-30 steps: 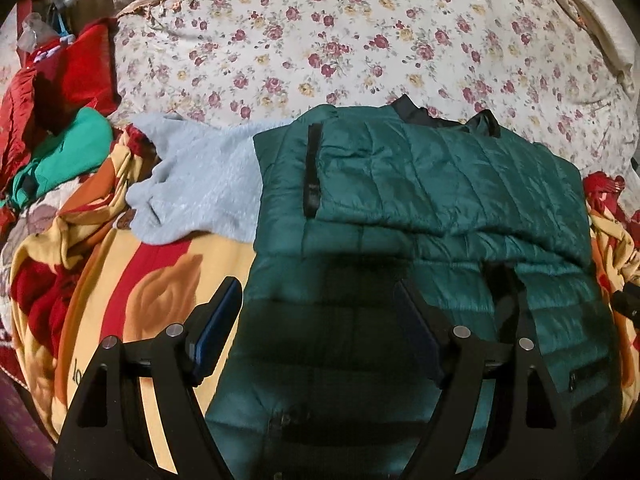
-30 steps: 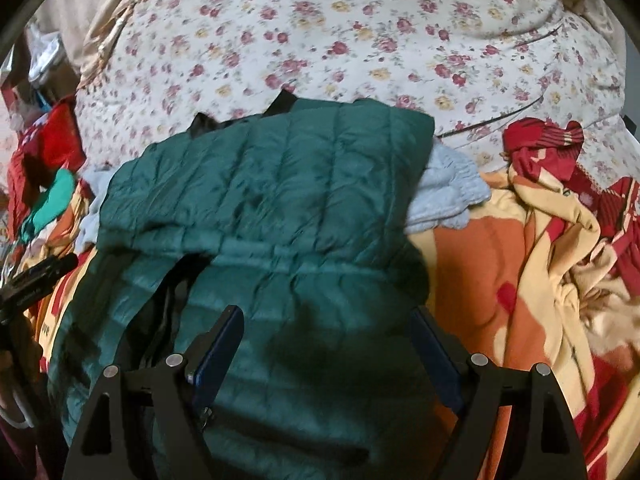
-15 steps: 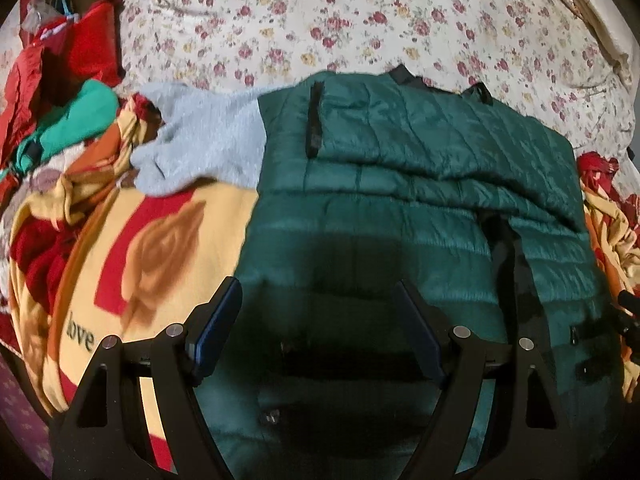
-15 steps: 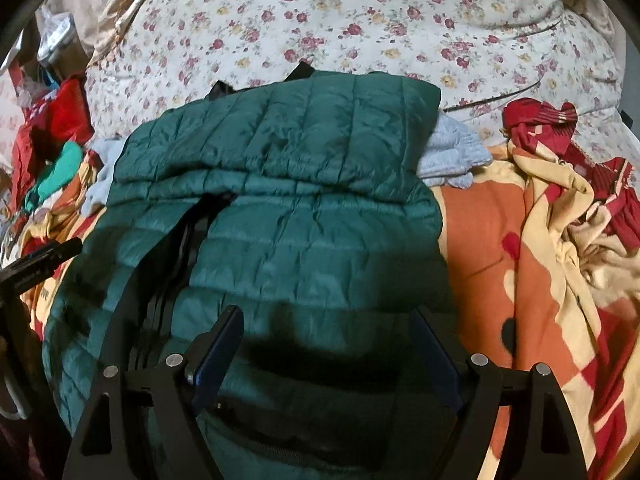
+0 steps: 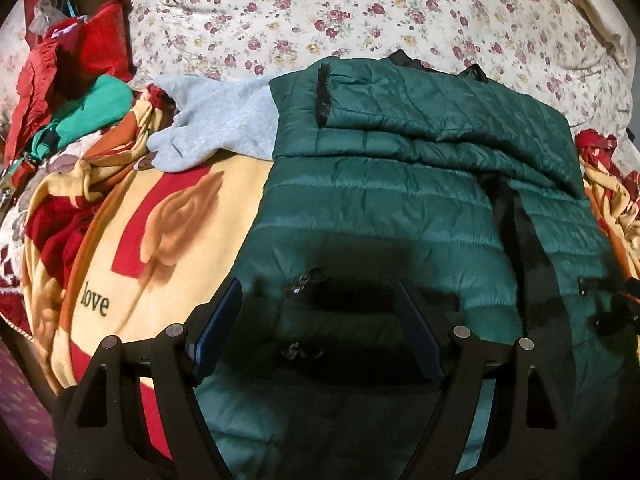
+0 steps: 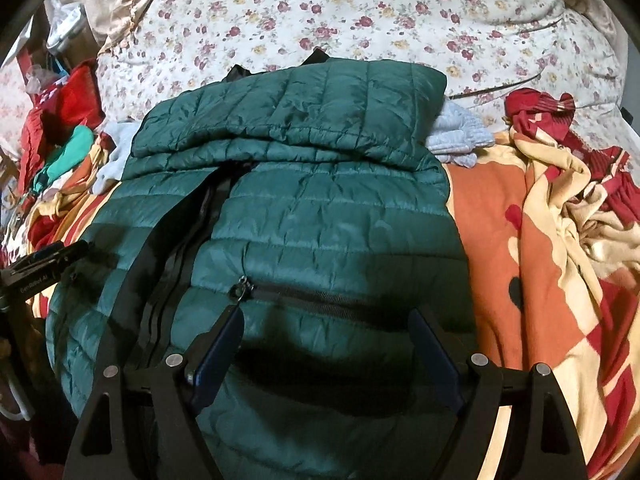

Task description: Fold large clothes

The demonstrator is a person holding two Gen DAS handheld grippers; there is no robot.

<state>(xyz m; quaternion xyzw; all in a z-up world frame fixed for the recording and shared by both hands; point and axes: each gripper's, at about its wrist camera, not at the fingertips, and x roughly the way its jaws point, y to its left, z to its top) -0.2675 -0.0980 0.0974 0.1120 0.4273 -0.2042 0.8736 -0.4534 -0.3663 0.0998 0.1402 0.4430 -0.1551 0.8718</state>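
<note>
A dark green quilted jacket (image 5: 400, 200) lies front up on the bed, its sleeves folded across the chest (image 6: 304, 120) and its black zip (image 6: 180, 248) running down the middle. My left gripper (image 5: 318, 300) hovers open over the jacket's lower left part, near a pocket zip pull (image 5: 308, 278). Over the lower right part my right gripper (image 6: 326, 328) hangs open, just below the other pocket zip (image 6: 312, 298). Neither holds any cloth. The left gripper's tip (image 6: 48, 260) shows at the left edge of the right wrist view.
A yellow, red and orange blanket (image 5: 160, 232) lies under the jacket and bunches up on the right (image 6: 560, 232). A grey garment (image 5: 224, 128) sticks out beneath the jacket. Red and green clothes (image 5: 80, 92) pile at the left. A floral sheet (image 5: 360, 12) covers the far bed.
Both grippers have drawn back toward the jacket's hem and sunk a little, so more of the lower jacket and its pocket zips shows. Their jaws stayed as wide as before.
</note>
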